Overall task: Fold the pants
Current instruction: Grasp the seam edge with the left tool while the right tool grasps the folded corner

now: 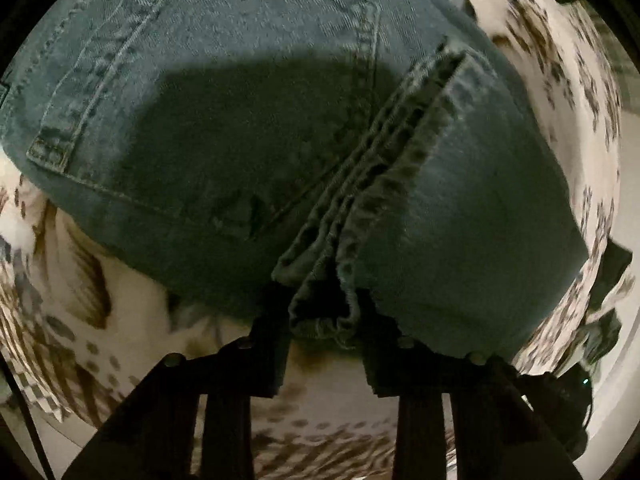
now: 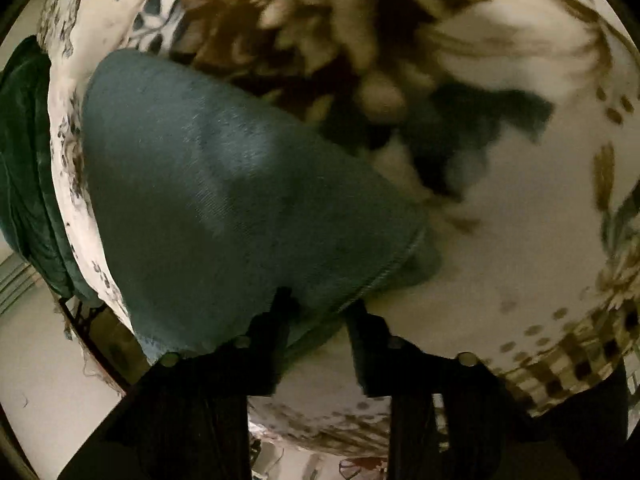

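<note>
The pants (image 1: 280, 100) are blue denim jeans, lying on a patterned bedspread (image 1: 80, 340) in cream and brown; I use the bedspread as my reference throughout. On the left wrist view, the seat panel with its stitched back pocket (image 1: 208, 80) lies flat on the bedspread, and a bundle of leg hems (image 1: 360, 208) rests on top of it, running toward the camera. My left gripper (image 1: 320, 312) has its jaws drawn close and pinches the near end of that hem bundle. On the right wrist view, a folded denim corner (image 2: 240, 200) sits on the bedspread near its edge, and my right gripper (image 2: 318, 304) pinches that corner with jaws drawn in on the cloth. I judge the denim to be fairly heavy, limp yet thick, with good friction and no fragility; stacked layers resist creasing and may spring open. I rate seams, hems and folded edges as the best grip points, since they are thick and will not slide apart. I rate a single flat layer as poor.
</note>
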A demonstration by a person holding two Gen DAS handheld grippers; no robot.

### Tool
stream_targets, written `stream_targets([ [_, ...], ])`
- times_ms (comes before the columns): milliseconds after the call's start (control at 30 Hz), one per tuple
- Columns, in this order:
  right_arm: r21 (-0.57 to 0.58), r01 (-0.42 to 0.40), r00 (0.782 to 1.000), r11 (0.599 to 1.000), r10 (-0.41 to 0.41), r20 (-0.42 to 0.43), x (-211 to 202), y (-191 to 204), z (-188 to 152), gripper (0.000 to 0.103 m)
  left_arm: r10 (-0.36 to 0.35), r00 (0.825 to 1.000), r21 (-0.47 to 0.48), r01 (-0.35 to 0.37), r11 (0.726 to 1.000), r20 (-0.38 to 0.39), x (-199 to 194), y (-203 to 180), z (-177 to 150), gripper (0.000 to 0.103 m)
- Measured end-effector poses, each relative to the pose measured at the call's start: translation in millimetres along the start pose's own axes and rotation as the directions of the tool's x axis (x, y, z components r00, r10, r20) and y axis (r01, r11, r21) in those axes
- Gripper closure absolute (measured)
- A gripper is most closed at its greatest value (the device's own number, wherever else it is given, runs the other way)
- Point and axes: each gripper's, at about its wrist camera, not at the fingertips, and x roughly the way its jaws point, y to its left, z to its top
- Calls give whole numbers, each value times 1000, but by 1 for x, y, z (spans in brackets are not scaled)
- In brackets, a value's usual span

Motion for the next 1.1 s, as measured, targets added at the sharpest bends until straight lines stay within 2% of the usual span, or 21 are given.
stream_targets([
  [67, -7, 17, 1000, 1000, -16, 18, -3, -3, -6, 87, 10, 1000, 33, -11, 999, 6, 6, -3, -5, 75],
  [200, -36, 43, 999, 998, -43, -3, 8, -2, -1, 86, 32, 999, 56, -33, 998, 21, 12, -14, -4, 73],
  [300, -236, 161, 987, 958, -161, 20, 7, 36, -7, 83, 80, 995, 124, -87, 988, 57, -1, -35, -9, 70],
  [333, -309, 212, 977, 927, -208, 45, 6, 49, -14, 81, 101, 992, 150, -112, 982, 79, -6, -41, -13, 69],
  [367, -408, 294, 956, 865, -277, 100, 3, 66, -24, 74, 121, 987, 175, -138, 975, 105, -11, -47, -16, 68],
  [467, -528, 405, 913, 746, -361, 190, 7, 89, -47, 66, 160, 972, 217, -195, 956, 170, -19, -56, -21, 60],
  [567, -556, 449, 892, 700, -390, 229, 16, 96, -56, 64, 164, 973, 210, -197, 957, 165, -14, -59, -21, 54],
  [733, -544, 454, 890, 705, -390, 238, 26, 101, -66, 64, 173, 977, 178, -194, 965, 127, 11, -54, -11, 54],
  [867, -534, 448, 893, 717, -384, 233, 29, 99, -66, 64, 175, 975, 175, -197, 965, 135, 17, -54, 2, 54],
  [967, -539, 457, 889, 708, -388, 245, 29, 96, -68, 64, 180, 973, 188, -205, 960, 145, 25, -60, 2, 54],
  [1033, -537, 458, 889, 709, -385, 250, 30, 93, -71, 64, 180, 972, 200, -209, 957, 154, 34, -61, 2, 57],
  [1100, -526, 457, 889, 717, -379, 256, 38, 87, -77, 68, 169, 974, 196, -197, 961, 148, 49, -48, -1, 57],
])
